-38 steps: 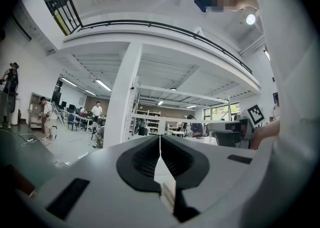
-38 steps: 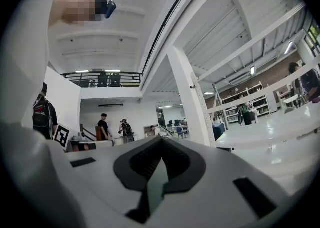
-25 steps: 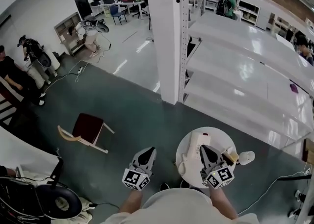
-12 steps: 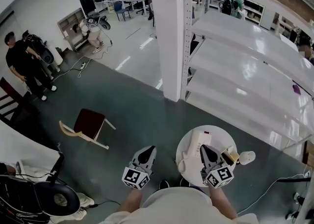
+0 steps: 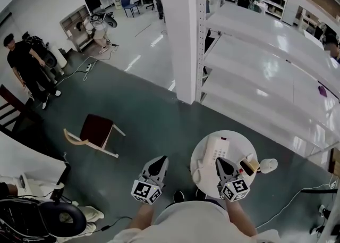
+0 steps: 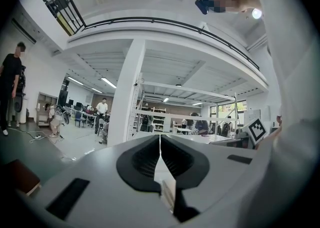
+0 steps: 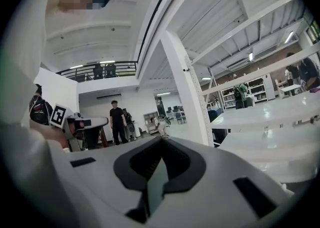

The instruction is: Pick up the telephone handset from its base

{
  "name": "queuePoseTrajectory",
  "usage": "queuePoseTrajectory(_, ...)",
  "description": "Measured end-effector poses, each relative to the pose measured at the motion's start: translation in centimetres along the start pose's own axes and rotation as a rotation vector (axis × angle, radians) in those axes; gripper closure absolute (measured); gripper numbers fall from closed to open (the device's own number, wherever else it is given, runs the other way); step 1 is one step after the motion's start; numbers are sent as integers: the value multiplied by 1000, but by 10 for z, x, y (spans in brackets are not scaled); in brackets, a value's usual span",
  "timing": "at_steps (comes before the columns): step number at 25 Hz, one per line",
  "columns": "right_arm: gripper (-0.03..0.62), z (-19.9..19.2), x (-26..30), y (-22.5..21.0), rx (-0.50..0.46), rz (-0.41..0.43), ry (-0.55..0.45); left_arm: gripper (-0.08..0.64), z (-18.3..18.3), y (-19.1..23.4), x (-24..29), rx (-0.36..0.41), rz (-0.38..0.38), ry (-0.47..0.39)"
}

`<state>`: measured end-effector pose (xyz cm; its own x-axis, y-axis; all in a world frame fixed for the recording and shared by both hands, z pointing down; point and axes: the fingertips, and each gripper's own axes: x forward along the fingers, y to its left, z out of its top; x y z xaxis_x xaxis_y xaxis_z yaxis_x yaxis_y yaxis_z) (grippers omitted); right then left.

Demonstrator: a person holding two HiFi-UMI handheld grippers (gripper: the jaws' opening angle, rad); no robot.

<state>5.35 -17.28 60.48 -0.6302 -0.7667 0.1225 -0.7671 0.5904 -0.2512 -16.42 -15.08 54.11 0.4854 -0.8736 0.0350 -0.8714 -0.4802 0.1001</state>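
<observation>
A white telephone [image 5: 217, 149] lies on a small round white table [image 5: 241, 143] in the head view. Its handset [image 5: 199, 171] rests along the phone's left side. My right gripper [image 5: 220, 161] hangs over the table's near part, just right of the handset, with its jaws shut and nothing between them [image 7: 161, 144]. My left gripper [image 5: 159, 162] is off the table to the left, over the green floor. It is also shut and empty [image 6: 160, 139]. Neither gripper view shows the phone; both look level across the room.
A tan object [image 5: 249, 164] and a white rounded thing [image 5: 268, 165] sit at the table's right edge. White shelving [image 5: 265, 61] and a pillar [image 5: 180, 34] stand beyond. A tipped chair [image 5: 95, 132] lies to the left, a person [image 5: 24, 66] stands far left, and a black stool [image 5: 59, 218] is at lower left.
My right gripper has sunk a little toward the table. The left gripper has kept its place. The person at far left has walked further into view.
</observation>
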Motion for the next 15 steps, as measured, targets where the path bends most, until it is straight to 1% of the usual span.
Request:
queuePoseTrajectory(8, 581, -59, 7, -21, 19, -29, 133, 538, 2, 2, 1, 1, 19, 3)
queuePoseTrajectory(15, 580, -94, 17, -34, 26, -56, 214, 538, -1, 11, -6, -3, 53, 10)
